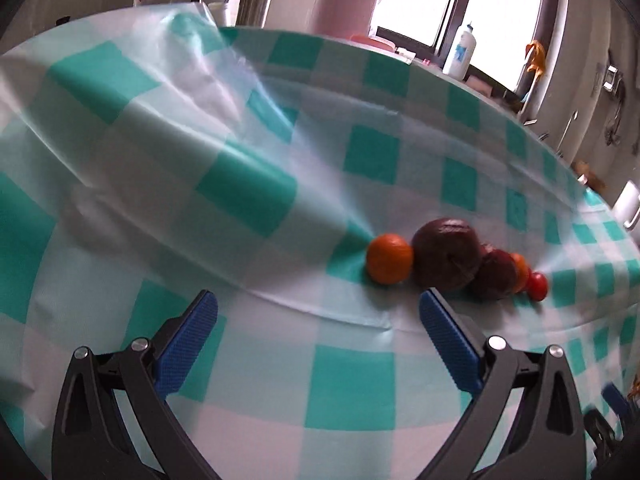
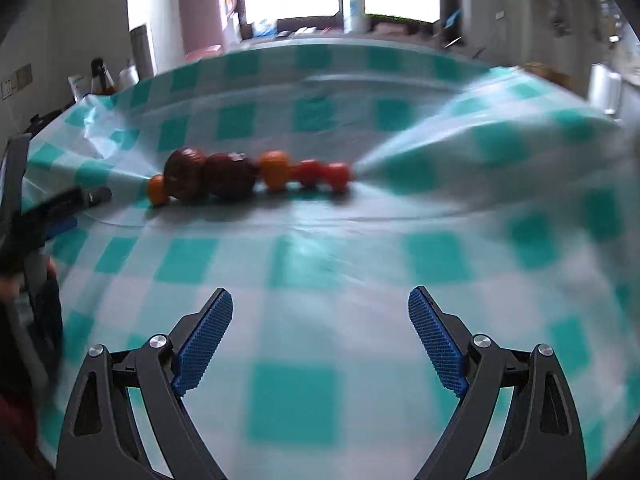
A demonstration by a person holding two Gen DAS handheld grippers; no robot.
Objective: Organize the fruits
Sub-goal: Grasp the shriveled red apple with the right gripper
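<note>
Left wrist view: The left gripper (image 1: pixel 318 312) hangs above the table with its jaws spread wide and nothing between the blue pads (image 1: pixel 188 344). The checked tablecloth (image 1: pixel 248 184) of teal and white squares covers the table and rises in a large fold at the upper left. The fruits lie in one row on the cloth, ahead of the right finger and to its right. From left to right the row reads: an orange (image 1: pixel 389 258), a large dark red fruit (image 1: pixel 447 254), a second dark red fruit (image 1: pixel 496 276), an orange fruit mostly hidden behind it, and a small red tomato (image 1: pixel 538 285). Neighbouring fruits touch or nearly touch. A white bottle (image 1: pixel 460 53) stands by the window beyond the table.

Right wrist view: The right gripper (image 2: pixel 320 308) also has its jaws fully apart, empty, well short of the fruits. The picture is blurred. The same row lies across the middle of the cloth: a small orange (image 2: pixel 157 189), two dark red fruits, a yellow-orange fruit (image 2: pixel 274 170), and two small red tomatoes (image 2: pixel 310 172). The left gripper appears at the left edge, near the small orange.
</note>
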